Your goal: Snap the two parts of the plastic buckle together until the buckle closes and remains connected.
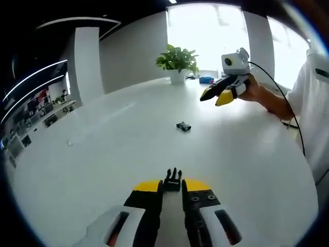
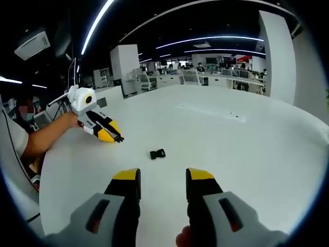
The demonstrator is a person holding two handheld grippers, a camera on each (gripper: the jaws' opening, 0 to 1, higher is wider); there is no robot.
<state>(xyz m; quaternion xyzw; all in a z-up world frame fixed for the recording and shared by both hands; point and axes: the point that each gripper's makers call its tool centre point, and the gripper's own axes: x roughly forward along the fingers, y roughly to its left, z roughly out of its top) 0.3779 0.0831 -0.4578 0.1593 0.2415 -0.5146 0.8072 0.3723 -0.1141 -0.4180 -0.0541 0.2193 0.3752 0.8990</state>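
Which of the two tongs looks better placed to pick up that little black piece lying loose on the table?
The right tongs, probably. They are open and aimed at the loose buckle half on the table. The left tongs are already shut on the pronged half.

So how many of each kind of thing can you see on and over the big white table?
Buckle parts: 2, pronged piece held in the left gripper, socket piece lying loose
Grippers: 2, counting the right gripper
Potted plants: 1
Total: 5
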